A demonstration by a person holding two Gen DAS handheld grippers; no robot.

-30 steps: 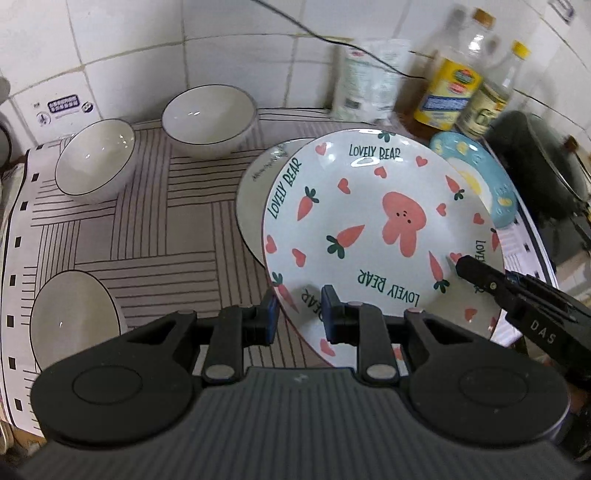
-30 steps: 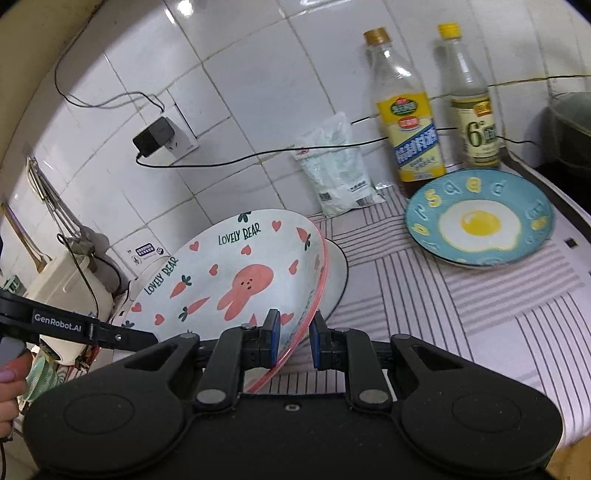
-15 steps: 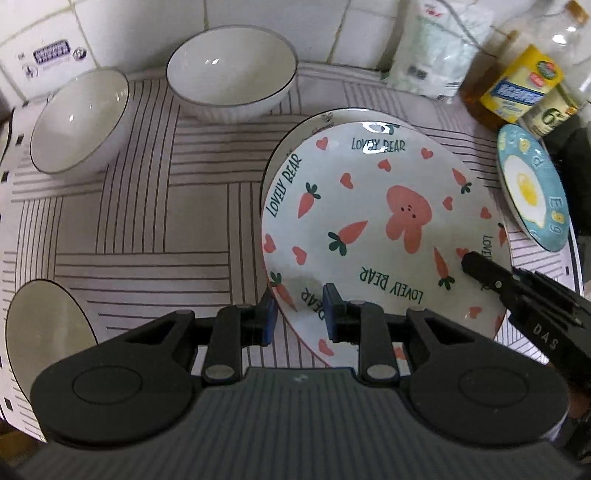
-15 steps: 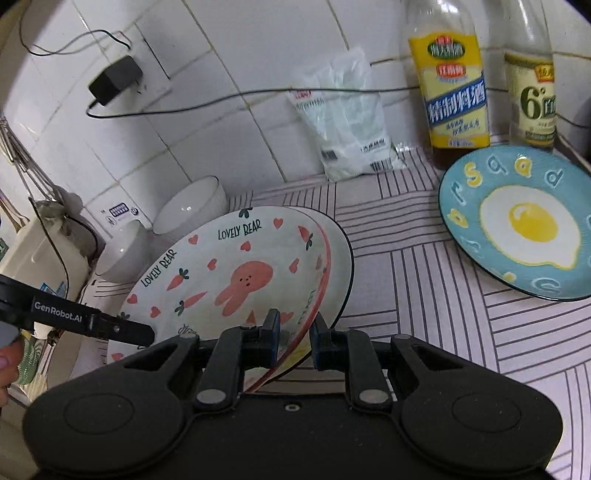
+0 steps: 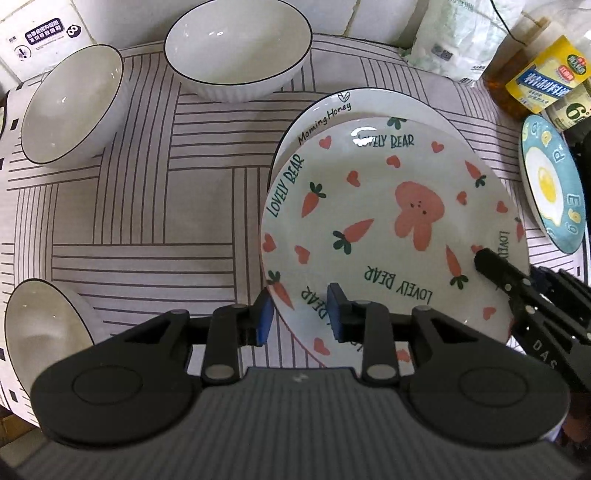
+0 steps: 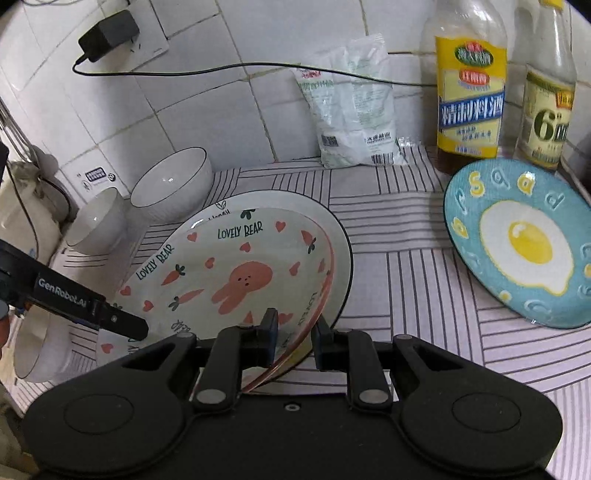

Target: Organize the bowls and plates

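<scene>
The bunny-and-carrot "Lovely Bear" plate (image 5: 388,221) (image 6: 229,273) lies on top of the black-rimmed "Morning Honey" plate (image 5: 332,107) (image 6: 343,251). My left gripper (image 5: 299,314) has its jaws on either side of the bunny plate's near-left rim, slightly parted. My right gripper (image 6: 293,332) has its jaws astride the plate's right rim with a visible gap. Each gripper shows in the other's view, left (image 6: 122,325), right (image 5: 495,266). Three white bowls (image 5: 236,48) (image 5: 70,103) (image 5: 40,332) stand on the striped mat (image 5: 147,206). A blue egg plate (image 6: 524,243) lies at right.
Two bottles (image 6: 469,85) (image 6: 546,99) and a white bag (image 6: 354,110) stand against the tiled wall. A cable and plug (image 6: 107,33) run along the wall. A dark pot edge (image 5: 585,147) is at far right.
The bunny plate came down from a tilted lift and now lies on the black-rimmed plate. Both grippers' jaws have opened a little around its rim.
</scene>
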